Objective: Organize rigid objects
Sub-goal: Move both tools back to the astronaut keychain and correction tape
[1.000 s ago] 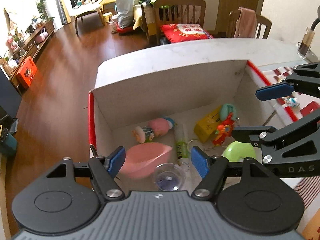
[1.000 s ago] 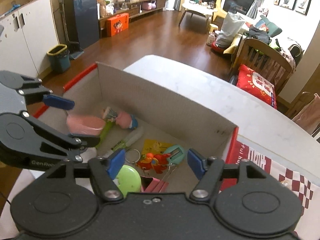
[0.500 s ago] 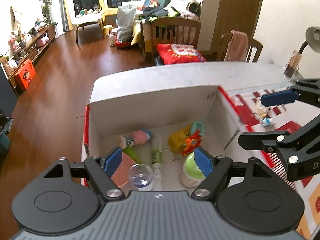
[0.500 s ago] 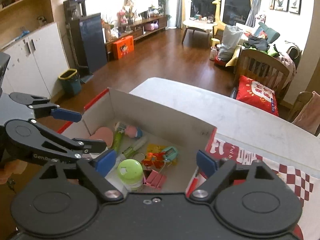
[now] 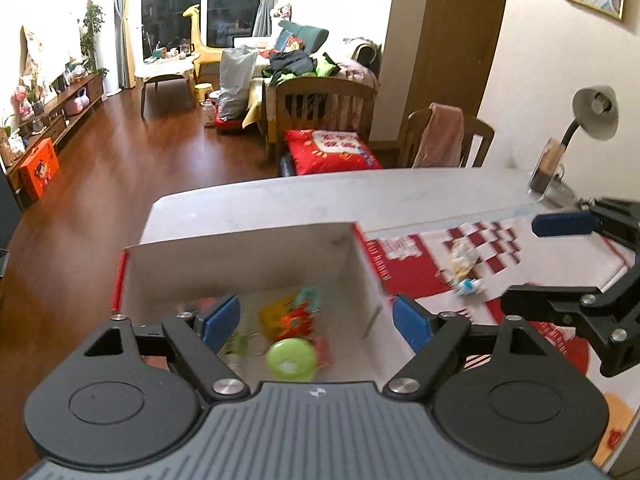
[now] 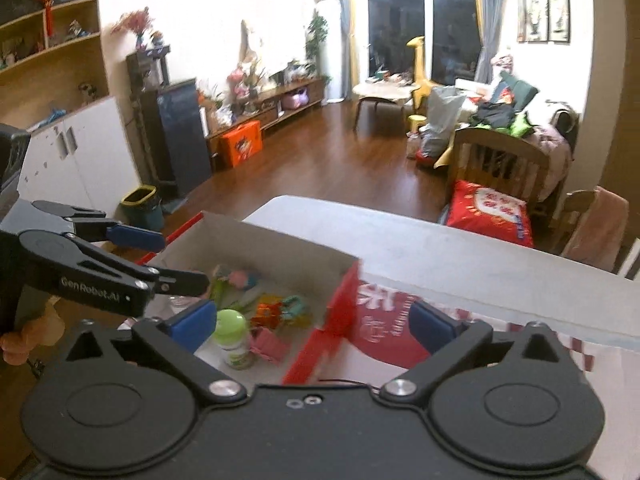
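Left wrist view looks down into the open cardboard box (image 5: 248,264), where a green-capped bottle (image 5: 290,360), an orange and yellow toy (image 5: 290,316) and a pink clip (image 6: 268,346) lie blurred on its floor. The left gripper (image 5: 316,320) hangs above the box, jaws spread wide and holding nothing. The right gripper (image 6: 312,322) hovers over the box's red edge, equally wide and empty. Just beside the box, a small figurine (image 5: 466,282) rests on the red checkered cloth (image 5: 424,272) covering the white table (image 5: 320,200). Beyond stand a lamp (image 5: 592,114), wooden chairs and dark wooden flooring.
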A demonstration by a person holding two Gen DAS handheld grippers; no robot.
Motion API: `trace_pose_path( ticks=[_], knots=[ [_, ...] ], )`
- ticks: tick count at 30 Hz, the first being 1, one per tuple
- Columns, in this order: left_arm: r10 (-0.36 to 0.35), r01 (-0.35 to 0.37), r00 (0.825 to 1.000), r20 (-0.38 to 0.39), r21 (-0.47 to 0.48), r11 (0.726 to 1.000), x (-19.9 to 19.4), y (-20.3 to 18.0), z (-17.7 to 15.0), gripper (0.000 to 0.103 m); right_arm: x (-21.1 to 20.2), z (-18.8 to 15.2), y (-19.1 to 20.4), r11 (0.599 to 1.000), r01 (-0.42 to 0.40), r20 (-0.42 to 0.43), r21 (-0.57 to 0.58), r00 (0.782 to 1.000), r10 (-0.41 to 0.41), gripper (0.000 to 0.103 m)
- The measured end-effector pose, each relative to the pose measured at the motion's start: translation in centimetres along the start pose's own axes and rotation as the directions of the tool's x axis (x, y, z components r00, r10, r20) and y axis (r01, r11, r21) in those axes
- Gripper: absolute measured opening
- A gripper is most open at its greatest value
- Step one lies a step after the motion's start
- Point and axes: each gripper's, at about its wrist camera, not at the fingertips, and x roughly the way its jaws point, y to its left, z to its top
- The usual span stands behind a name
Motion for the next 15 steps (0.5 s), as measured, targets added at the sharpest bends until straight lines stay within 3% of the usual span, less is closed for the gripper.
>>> trace_pose_path(
  ticks=[8,15],
  knots=[
    [-0.047,0.046,0.999,0.022,0.036,0.998,0.8,-6.1,0.8,0.084,-3.3,-2.8,-6.0,0.997,0.064,0.019,0.039,0.998,-0.065,0.103],
    [-0.100,0.097,0.995,0.032,0.064,0.993,3.6,-12.4,0.1,0.091,-4.1,-4.6,-11.2,0.993,0.106,0.002,0.048,0.994,-0.107,0.103]
  ],
)
